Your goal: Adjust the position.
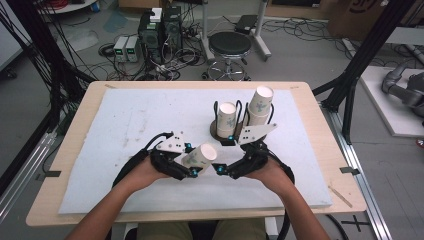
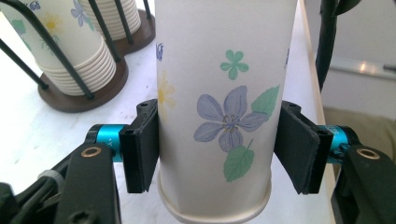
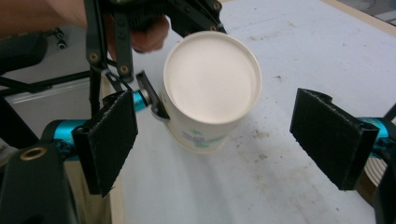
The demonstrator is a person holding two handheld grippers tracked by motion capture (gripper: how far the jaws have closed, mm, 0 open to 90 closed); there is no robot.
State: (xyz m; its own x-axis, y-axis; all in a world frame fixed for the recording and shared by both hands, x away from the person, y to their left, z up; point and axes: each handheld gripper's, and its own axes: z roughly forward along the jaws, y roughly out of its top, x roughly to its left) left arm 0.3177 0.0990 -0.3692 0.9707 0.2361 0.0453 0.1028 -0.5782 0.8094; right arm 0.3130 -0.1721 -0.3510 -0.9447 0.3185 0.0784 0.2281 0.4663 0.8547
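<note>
My left gripper (image 1: 192,167) is clamped on the flowered paper cup (image 1: 200,156), pads pressing its sides above the white mat (image 1: 125,125); my right gripper (image 1: 226,169) faces the cup's mouth with jaws spread wide, nothing between them. Behind, a wire cup holder (image 1: 231,125) carries two stacks of cups (image 1: 260,105). Both hands (image 1: 142,175) sit low, near the table's front edge

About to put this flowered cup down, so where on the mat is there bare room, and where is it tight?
The white mat lies bare across its left half, from the left hand-held gripper out to the table's left edge. The near right corner, beside the right hand-held gripper, is free too. It is crowded around the cup rack and the held cup.
</note>
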